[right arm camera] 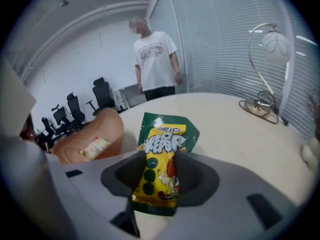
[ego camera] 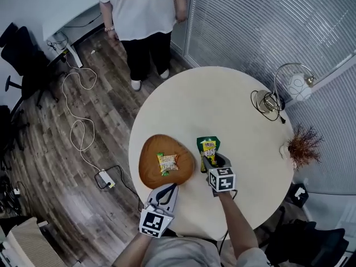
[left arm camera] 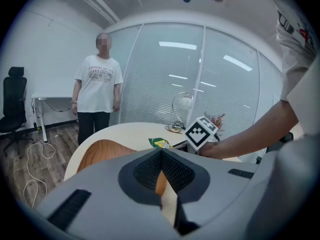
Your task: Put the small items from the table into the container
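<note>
**A:** Between the right gripper's (right arm camera: pixel 161 159) pads (right arm camera: pixel 192 179): green-yellow packet (right arm camera: pixel 164 139), pinched across its middle. Its top flares out past the tips.

**B:** Is it off the table (ego camera: pixel 222 104)?

**A:** Can't tell. Head view puts it just right of the bowl (ego camera: pixel 153 154), on the top or barely above it.

**B:** Grip OK?

**A:** Pads are pressing on foil and the bag puffs out beyond them. I'd judge it slippery. Firm squeeze, no crushing.

**B:** Left gripper (left arm camera: pixel 161 156)?

**A:** Jaws together, nothing in them. It hovers at the bowl's near rim.

**B:** How to run the carry?

**A:** Lift until the packet's low end clears the rim, then go left. Let go low over bare wood, beside the sachet (ego camera: pixel 167 163) lying in there. The bowl looks shallow, so a high drop could bounce out.

**B:** Risks?

**A:** Packet catching the rim. Also clipping the left gripper, which sits near the path. Come in from the right side, not over the near rim.

**B:** What's left after this?

**A:** No other small items that I can see. The lamp (ego camera: pixel 292 88) and plant (ego camera: pixel 303 143) at the far edge don't count, I'd say. So this is probably the last one.
</note>
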`<state>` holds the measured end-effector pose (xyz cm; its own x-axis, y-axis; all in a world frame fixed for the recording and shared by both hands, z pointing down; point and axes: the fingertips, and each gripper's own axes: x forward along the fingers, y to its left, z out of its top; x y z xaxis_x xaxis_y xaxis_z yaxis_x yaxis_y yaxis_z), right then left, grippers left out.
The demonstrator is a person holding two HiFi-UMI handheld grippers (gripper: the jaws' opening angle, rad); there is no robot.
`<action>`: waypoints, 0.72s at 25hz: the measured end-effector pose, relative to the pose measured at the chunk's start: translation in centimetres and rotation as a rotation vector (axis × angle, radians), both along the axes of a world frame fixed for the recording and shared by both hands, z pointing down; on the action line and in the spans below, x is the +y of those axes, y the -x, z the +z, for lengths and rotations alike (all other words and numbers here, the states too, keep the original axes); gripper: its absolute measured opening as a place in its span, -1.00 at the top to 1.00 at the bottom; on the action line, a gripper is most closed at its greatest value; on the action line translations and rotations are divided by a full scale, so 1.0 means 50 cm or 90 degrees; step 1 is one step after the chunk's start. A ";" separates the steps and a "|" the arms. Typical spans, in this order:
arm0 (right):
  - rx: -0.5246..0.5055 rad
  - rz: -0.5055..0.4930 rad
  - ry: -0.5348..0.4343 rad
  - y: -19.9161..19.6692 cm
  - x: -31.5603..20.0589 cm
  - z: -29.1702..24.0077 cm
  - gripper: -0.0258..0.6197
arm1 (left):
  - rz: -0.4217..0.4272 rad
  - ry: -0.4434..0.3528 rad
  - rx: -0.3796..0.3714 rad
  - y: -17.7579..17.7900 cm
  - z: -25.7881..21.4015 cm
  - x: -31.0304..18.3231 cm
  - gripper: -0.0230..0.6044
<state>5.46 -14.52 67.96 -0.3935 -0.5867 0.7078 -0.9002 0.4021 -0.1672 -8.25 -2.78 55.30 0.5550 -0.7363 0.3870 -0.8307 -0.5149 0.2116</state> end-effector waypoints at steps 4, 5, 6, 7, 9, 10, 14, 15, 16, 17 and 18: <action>-0.064 -0.091 -0.101 0.094 0.022 -0.145 0.31 | -0.019 -0.009 0.000 0.009 -0.005 0.000 0.96; -0.067 -0.125 -0.108 0.131 0.032 -0.164 0.31 | -0.028 -0.012 -0.002 0.020 -0.007 0.003 0.96; -0.067 -0.157 -0.107 0.171 0.044 -0.172 0.31 | -0.038 -0.015 -0.004 0.034 -0.008 0.007 0.96; -0.066 -0.185 -0.102 0.211 0.056 -0.173 0.31 | -0.048 -0.017 -0.007 0.049 -0.010 0.011 0.96; -0.057 -0.223 -0.084 0.276 0.076 -0.156 0.31 | -0.066 -0.021 -0.013 0.078 -0.017 0.020 0.96; -0.046 -0.234 -0.073 0.297 0.084 -0.141 0.31 | -0.074 -0.024 -0.015 0.089 -0.021 0.024 0.96; -0.011 -0.239 -0.061 0.335 0.103 -0.092 0.25 | -0.098 -0.037 -0.015 0.119 -0.041 0.043 0.96; -0.007 -0.235 -0.068 0.340 0.106 -0.089 0.19 | -0.100 -0.039 -0.014 0.126 -0.045 0.048 0.96; -0.004 -0.233 -0.073 0.344 0.109 -0.087 0.19 | -0.101 -0.041 -0.013 0.131 -0.048 0.052 0.96; -0.002 -0.232 -0.074 0.346 0.112 -0.088 0.18 | -0.100 -0.043 -0.012 0.134 -0.050 0.054 0.96; -0.003 -0.231 -0.073 0.343 0.117 -0.092 0.18 | -0.098 -0.045 -0.011 0.133 -0.052 0.055 0.96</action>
<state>-11.68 -8.69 63.38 -0.5936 -0.4833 0.6435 -0.6948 0.7113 -0.1067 -14.89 -0.02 52.71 0.4265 -0.8380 0.3404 -0.9045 -0.3937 0.1639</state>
